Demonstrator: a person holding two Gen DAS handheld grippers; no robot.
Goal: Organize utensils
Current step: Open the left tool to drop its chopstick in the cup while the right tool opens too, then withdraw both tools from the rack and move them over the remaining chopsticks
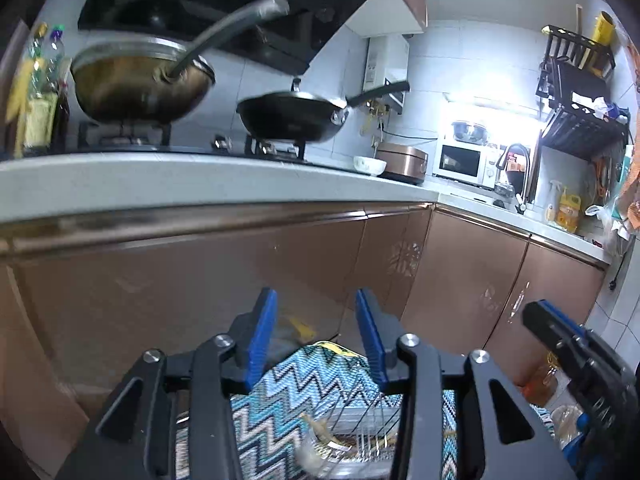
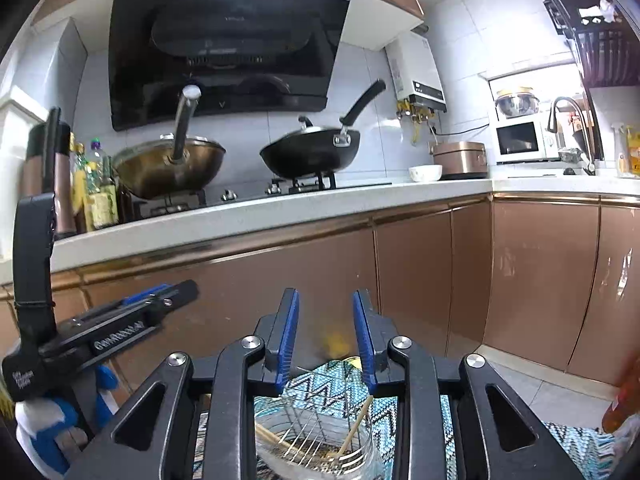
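While both hand-held grippers, left (image 1: 316, 336) and right (image 2: 326, 336), are held apart and empty, chopsticks (image 2: 356, 424) at six o'clock should be approached squarely.

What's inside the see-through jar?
The jar holds wooden chopsticks leaning on its wall, plus thin metal sticks, maybe a whisk or skewers. The right gripper hides the jar's sides, and the bottom is out of the picture.

utensils (image 2: 358, 426): wooden sticks, leaning | in clear glass jar (image 2: 320, 456), upright
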